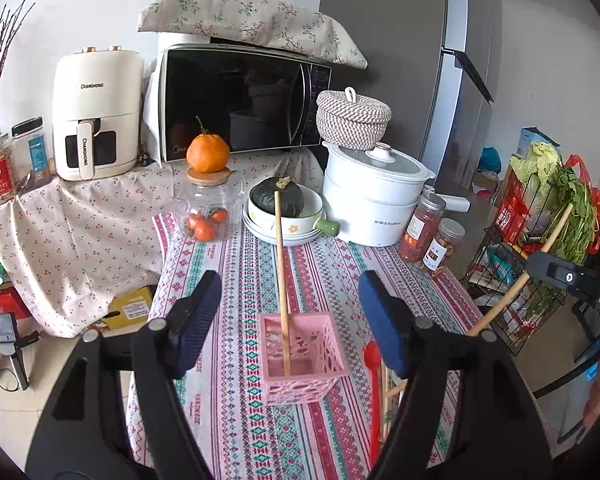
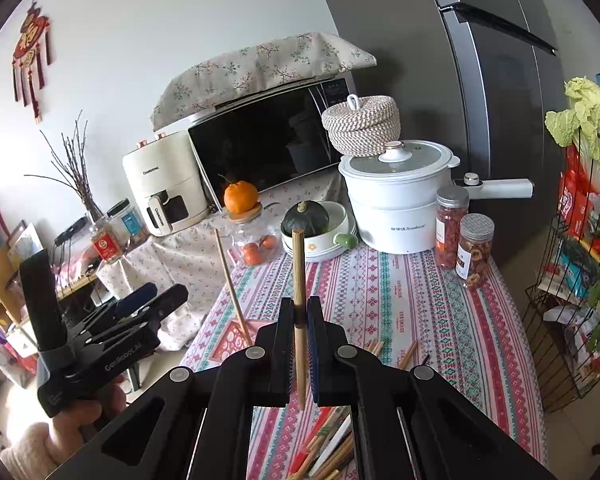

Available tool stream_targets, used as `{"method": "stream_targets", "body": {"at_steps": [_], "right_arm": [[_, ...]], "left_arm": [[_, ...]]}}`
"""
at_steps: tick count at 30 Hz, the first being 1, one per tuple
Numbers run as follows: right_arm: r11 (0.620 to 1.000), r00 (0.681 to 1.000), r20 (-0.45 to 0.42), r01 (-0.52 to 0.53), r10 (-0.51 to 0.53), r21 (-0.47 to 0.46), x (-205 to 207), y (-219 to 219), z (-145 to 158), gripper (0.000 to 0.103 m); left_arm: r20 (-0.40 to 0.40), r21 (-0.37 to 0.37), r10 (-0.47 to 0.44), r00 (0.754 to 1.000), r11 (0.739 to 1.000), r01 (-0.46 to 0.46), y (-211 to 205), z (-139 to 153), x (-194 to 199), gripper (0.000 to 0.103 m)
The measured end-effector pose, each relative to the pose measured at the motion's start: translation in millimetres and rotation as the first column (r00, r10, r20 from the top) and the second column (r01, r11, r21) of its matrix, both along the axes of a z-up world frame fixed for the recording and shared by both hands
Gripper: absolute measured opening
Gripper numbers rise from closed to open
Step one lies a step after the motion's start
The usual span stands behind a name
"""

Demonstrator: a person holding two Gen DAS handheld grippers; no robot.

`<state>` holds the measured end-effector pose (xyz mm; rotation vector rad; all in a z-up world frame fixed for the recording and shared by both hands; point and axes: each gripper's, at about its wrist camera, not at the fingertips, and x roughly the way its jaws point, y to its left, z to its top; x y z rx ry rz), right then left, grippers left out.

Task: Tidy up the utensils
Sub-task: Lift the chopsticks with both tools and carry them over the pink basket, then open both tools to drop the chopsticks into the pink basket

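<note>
A pink lattice basket (image 1: 303, 356) stands on the patterned tablecloth (image 1: 324, 280) with one wooden chopstick (image 1: 282, 276) upright in it. My left gripper (image 1: 290, 320) is open and empty, its jaws on either side of the basket. My right gripper (image 2: 300, 322) is shut on a wooden chopstick (image 2: 299, 272) held upright above the table; it shows in the left wrist view (image 1: 518, 276) at the right. The basket (image 2: 236, 338) and its chopstick (image 2: 230, 280) show left of my right gripper. Several loose chopsticks (image 2: 332, 444) and a red utensil (image 1: 374, 392) lie on the cloth.
At the back of the table stand a glass jar with oranges (image 1: 210, 208), a bowl with a green squash (image 1: 286, 208), a white pot (image 1: 374, 196) and two jars (image 1: 434, 236). A wire rack with vegetables (image 1: 536, 232) stands right of the table. A microwave (image 1: 244, 96) and air fryer (image 1: 96, 116) sit behind.
</note>
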<state>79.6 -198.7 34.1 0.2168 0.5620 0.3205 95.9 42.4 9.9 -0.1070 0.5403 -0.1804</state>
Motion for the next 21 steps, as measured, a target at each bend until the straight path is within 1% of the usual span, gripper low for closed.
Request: {"method": "stream_targets", "body": {"at_steps": [1,2,7,12,17,21], "right_arm": [[1.0,1.0,0.007,-0.002,0.002,0.0,0,1,1,0.006],[1.0,1.0,0.014,-0.004,0.004,0.0,-1,3,3,0.006],[1.0,0.998,0.054,-0.02,0.019,0.018,-1,12,13,0.006],[0.999,0.995,0.101,-0.029,0.025,0.036,0,20,25,0.006],[0.995,0.992,0.123,-0.049,0.039,0.085,13,31,35,0.006],[0.995,0.992,0.114,-0.069,0.06,0.07,29,49,36,0.006]], "left_arm": [[-0.017,-0.003,0.007,1.0,1.0,-0.007,3,0,-4,0.084],[-0.035,0.0,0.013,0.999,1.0,-0.013,5,-2,-8,0.087],[-0.116,0.01,0.047,0.992,0.999,-0.047,17,-16,-20,0.096],[-0.195,-0.008,0.055,0.979,0.998,-0.058,28,-31,-19,0.096],[-0.254,0.01,0.086,0.963,0.996,-0.087,37,-43,-16,0.096],[-0.294,-0.033,0.086,0.952,0.994,-0.101,45,-48,-13,0.096]]}}
